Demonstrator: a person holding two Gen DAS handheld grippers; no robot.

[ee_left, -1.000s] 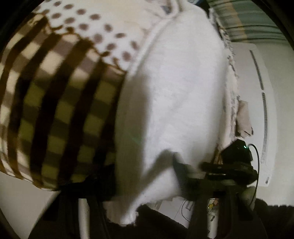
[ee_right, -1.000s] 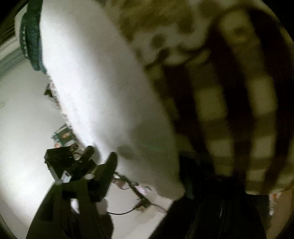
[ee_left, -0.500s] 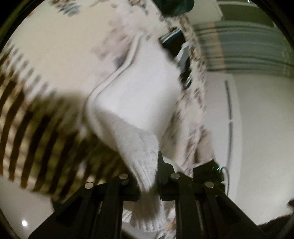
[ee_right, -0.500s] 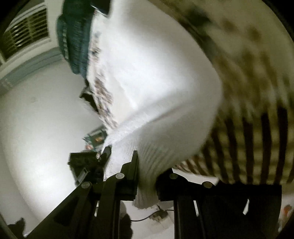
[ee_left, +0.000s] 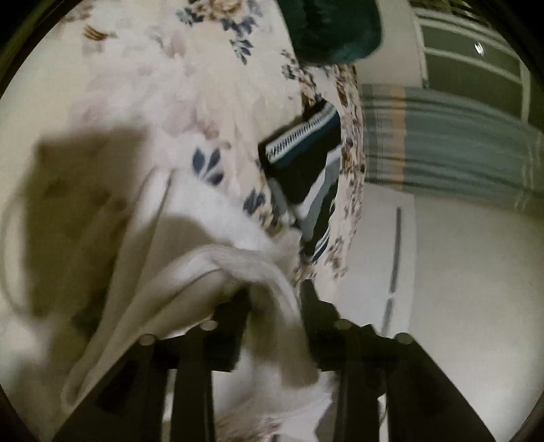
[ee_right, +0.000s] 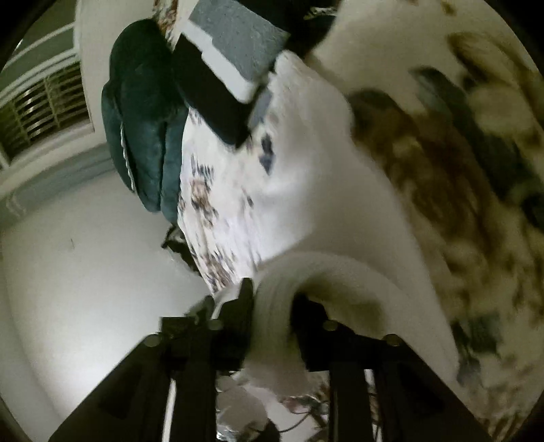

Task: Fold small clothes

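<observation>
Here, through my left camera, my left gripper (ee_left: 275, 306) has its jaws clamped on the ribbed edge of a soft white garment (ee_left: 190, 238), which trails over the flowered bedsheet (ee_left: 163, 61) beside dark striped clothes (ee_left: 306, 159). Right camera: my right gripper (ee_right: 272, 306) pinches the same fleecy garment (ee_right: 312, 190); no readable writing anywhere.

On the bed (ee_left: 176, 85), the garment (ee_left: 190, 238) lies nearest, the folded clothes (ee_left: 306, 163) beyond it, the cushion (ee_left: 336, 30) farthest.

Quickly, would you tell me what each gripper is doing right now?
Left gripper: shut on the white garment.
Right gripper: shut on the same white garment.
</observation>
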